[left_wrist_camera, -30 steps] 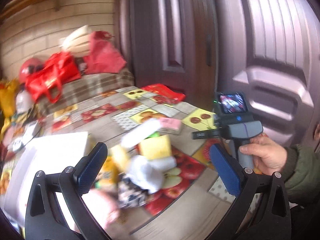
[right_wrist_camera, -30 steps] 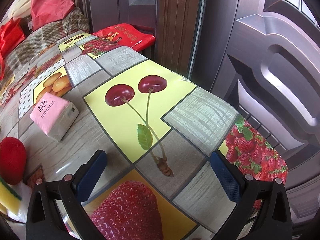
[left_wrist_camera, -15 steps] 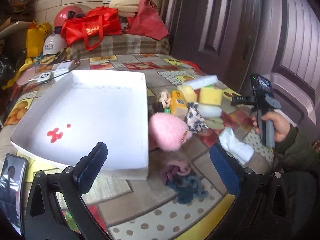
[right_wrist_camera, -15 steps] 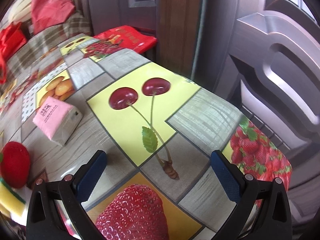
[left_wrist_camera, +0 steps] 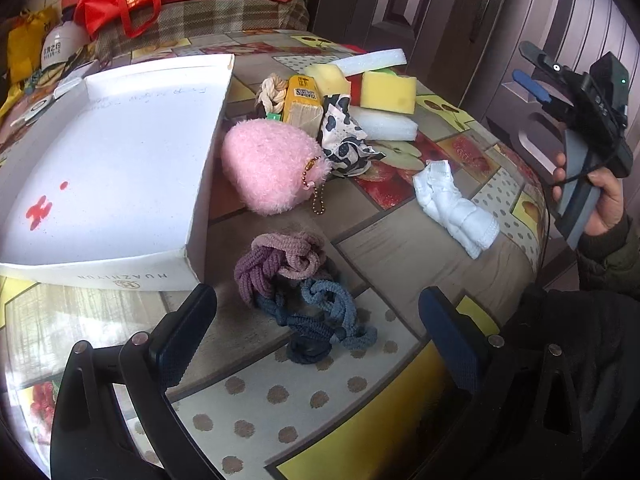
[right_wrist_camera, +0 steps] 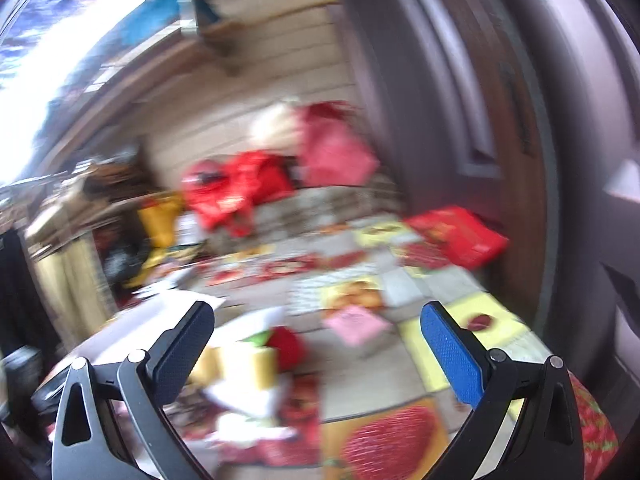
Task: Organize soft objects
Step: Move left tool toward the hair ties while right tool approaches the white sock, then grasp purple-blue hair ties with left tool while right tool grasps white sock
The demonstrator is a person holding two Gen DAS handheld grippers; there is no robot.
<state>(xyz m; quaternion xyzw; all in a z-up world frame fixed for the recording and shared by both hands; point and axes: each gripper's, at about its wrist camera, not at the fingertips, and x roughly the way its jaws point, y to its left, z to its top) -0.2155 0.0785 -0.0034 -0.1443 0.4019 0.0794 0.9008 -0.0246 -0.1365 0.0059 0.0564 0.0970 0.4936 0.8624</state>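
Fruit-print tablecloth [left_wrist_camera: 400,240], white box [left_wrist_camera: 120,152] w/ nothing inside, hair ties [left_wrist_camera: 296,284] beside it, both jaws spread.

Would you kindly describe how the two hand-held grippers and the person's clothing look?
The left hand-held gripper and right hand-held gripper share black frames with silver rivets and textured blue pads. The right one has a grey handle, a black camera block and a thin black cable. The sleeve is dark olive.
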